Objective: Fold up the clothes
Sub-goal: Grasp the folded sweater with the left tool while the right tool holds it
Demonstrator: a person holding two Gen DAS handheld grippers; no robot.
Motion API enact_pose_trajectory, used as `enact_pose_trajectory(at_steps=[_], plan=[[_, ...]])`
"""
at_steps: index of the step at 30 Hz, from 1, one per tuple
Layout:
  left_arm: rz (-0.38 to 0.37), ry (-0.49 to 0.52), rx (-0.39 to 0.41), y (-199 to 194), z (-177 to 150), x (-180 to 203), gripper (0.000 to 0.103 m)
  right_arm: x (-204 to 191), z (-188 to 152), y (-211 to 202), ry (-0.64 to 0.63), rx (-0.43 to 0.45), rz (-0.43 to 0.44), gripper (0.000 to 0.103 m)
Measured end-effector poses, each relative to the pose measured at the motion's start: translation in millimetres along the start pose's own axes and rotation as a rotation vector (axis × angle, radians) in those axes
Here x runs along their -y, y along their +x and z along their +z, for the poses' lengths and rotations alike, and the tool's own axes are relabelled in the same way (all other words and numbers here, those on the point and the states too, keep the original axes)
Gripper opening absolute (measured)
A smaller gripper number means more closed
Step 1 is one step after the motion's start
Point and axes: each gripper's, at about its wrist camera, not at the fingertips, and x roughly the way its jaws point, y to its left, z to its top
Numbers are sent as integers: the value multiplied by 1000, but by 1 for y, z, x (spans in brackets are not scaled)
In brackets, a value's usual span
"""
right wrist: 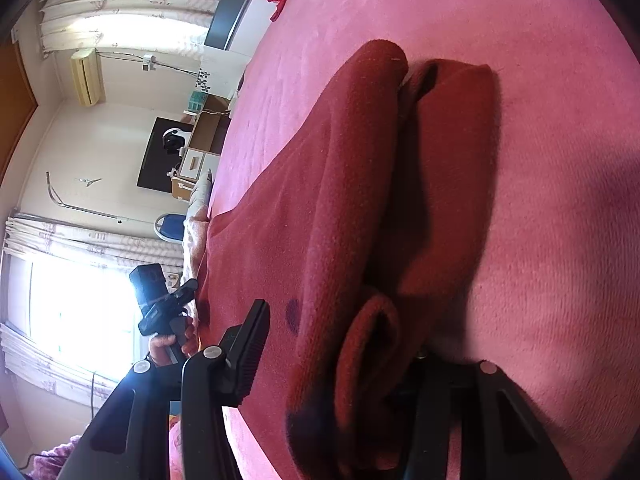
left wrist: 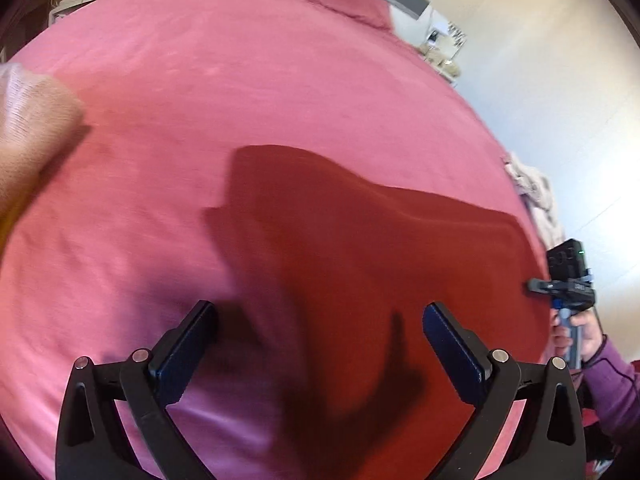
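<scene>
A fuzzy dark-red garment [right wrist: 360, 208] lies rumpled on a pink bedspread [left wrist: 240, 100], the left gripper [left wrist: 320, 332] spread wide above it, the right gripper's [right wrist: 340, 360] jaw state hidden by cloth.

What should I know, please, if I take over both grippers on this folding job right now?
Left gripper: jaws open, empty, above the bed.
Right gripper: jaws open around a bunched edge of the dark red garment; no grip confirmed.
The garment lies on the pink bedspread, one side already folded over.
Left: finish and flatten the folds.
</scene>
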Motion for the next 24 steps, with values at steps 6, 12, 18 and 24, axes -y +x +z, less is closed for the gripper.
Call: enact_pose_trajectory(at_steps=[6,12,18,24], plan=[[-82,-42,19,12,4,1,103,4,6,-5,11,-8,8,48],[-179,-87,44,25,6,4,103,7,10,-5,34,-23,18,48],[-197,-111,52,28,8,1,17,6,9,-7,56,-15,9,48],[-162,-120,48,26,11,-7,15,8,9,-2,96,-34,-61,13]])
